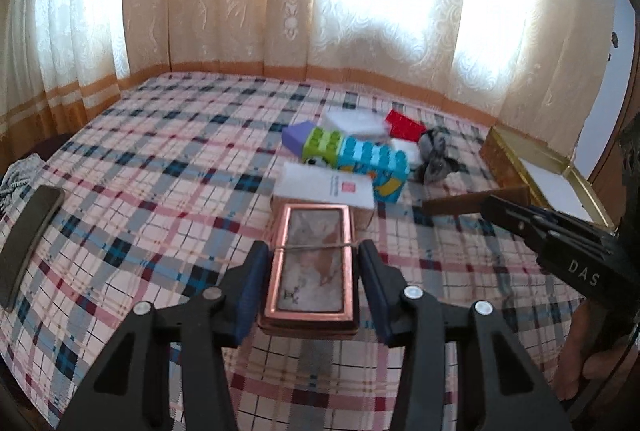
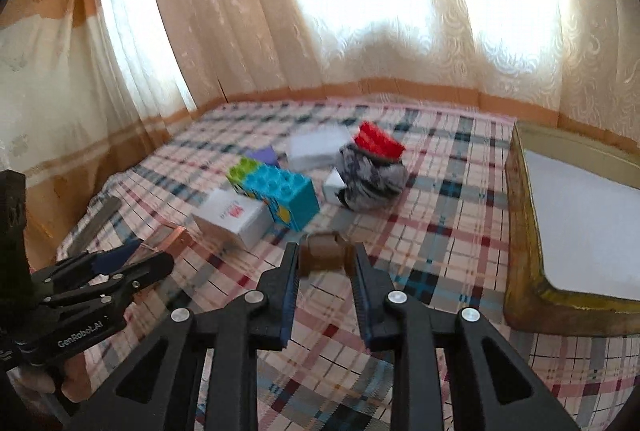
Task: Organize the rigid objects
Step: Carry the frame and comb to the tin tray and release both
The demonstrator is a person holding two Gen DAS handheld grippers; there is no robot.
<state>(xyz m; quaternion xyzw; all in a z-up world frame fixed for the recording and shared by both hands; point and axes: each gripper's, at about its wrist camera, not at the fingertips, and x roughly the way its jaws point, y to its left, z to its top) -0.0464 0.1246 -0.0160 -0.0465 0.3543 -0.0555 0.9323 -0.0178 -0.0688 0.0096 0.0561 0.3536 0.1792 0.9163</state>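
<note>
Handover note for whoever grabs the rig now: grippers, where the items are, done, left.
Left gripper: astride the copper-framed box, pads not yet pressing.
Right gripper: shut on a small brown block, held above the plaid bedspread.
Open gold tin at right holds only its white liner.
Still on the bed: toy bricks, white boxes, grey fabric bundle.
Done: nothing stowed. Left: all.

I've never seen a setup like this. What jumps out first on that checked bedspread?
Probably the bright toy bricks, green and turquoise, in the middle of the plaid bedspread, with a red brick perched on a grey furry bundle behind them. Nearer, the left hand-held gripper straddles a copper-framed box, and the right hand-held gripper pinches a small brown block.
</note>
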